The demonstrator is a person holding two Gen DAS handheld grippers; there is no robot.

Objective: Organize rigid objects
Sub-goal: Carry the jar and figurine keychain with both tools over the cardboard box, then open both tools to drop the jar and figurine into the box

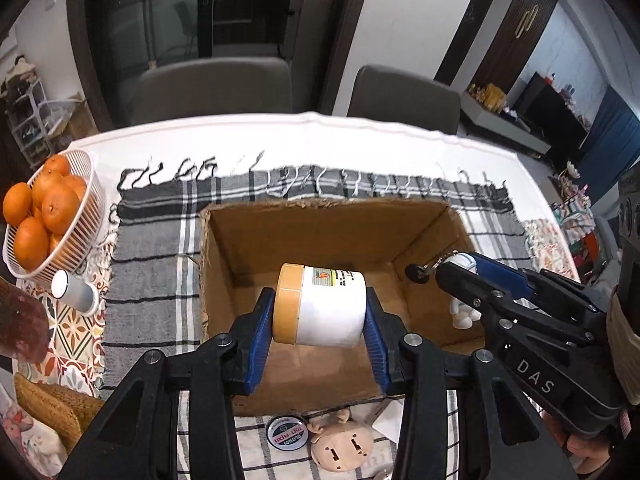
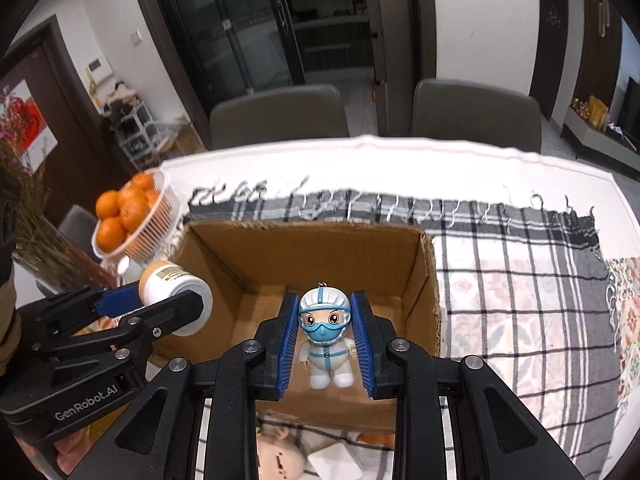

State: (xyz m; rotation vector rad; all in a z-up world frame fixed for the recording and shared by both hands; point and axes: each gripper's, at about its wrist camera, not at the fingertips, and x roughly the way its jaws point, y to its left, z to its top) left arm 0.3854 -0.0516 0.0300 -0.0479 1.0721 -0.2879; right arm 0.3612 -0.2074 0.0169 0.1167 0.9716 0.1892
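My left gripper (image 1: 320,312) is shut on a white jar with a tan lid (image 1: 320,306), held on its side above the open cardboard box (image 1: 320,220). It also shows in the right wrist view (image 2: 176,288). My right gripper (image 2: 326,336) is shut on a small white and blue masked figurine (image 2: 326,336) with a keyring, held over the box's right half (image 2: 304,240). In the left wrist view the figurine (image 1: 462,312) hangs at the right gripper's tips (image 1: 460,268). The box floor looks bare.
A white basket of oranges (image 1: 44,216) stands at the left. A small white cup (image 1: 74,292) lies beside it. A round tin (image 1: 286,432) and a beige toy (image 1: 342,444) lie in front of the box on the plaid cloth (image 1: 152,248). Two chairs stand behind the table.
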